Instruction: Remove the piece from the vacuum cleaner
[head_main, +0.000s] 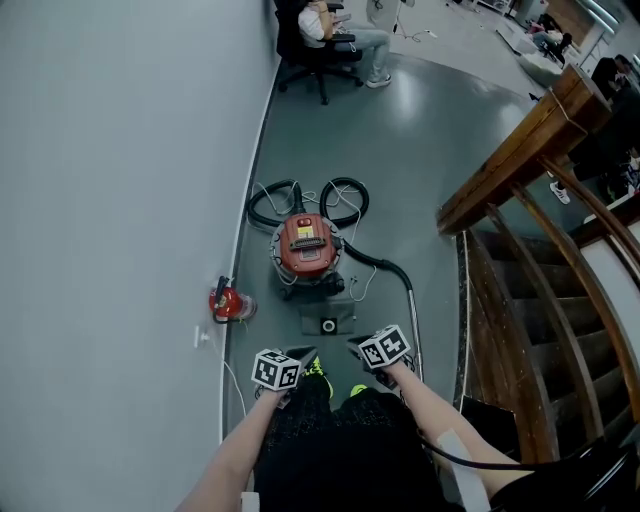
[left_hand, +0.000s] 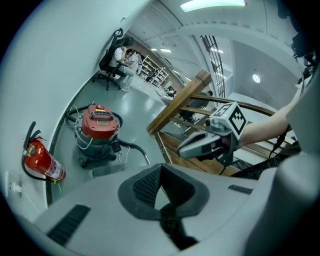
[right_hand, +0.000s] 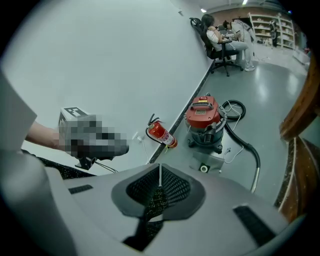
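Observer: Left claw (left_hand: 160, 197): pads pressed together, nothing between them. Right claw (right_hand: 159, 192): same, pads meeting, empty. Both are held above the floor (head_main: 400, 150), pointing down and forward.

Operator: Noted. Vacuum?

Observer: Vacuum (head_main: 308, 255) stands upright on the floor beside the wall (head_main: 120, 200), ahead of both claws and well apart from them. Red lid (head_main: 306, 240) on top, steel drum (head_main: 310, 280) below. Black hose (head_main: 385, 268) leaves its right side and joins a metal tube (head_main: 413, 325) lying toward the right claw. Grey floor head (head_main: 328, 320) lies flat just in front of the drum; cannot tell whether it touches. Extinguisher (head_main: 228, 303) is to the left, against the wall.

Operator: Which piece comes off?

Observer: Not settled from here. Likely the hose at its drum socket, or the floor head.

Operator: Handling?

Observer: Judgement only. Hose is light, ribbed and floppy. Take it at the stiff cuff beside the drum; mid-length it would just bend. The drum may slide under a pull, so one claw should brace the lid. The floor head is rigid plastic, light and smooth; pinch a thin edge or its round socket. Both claws must spread first.
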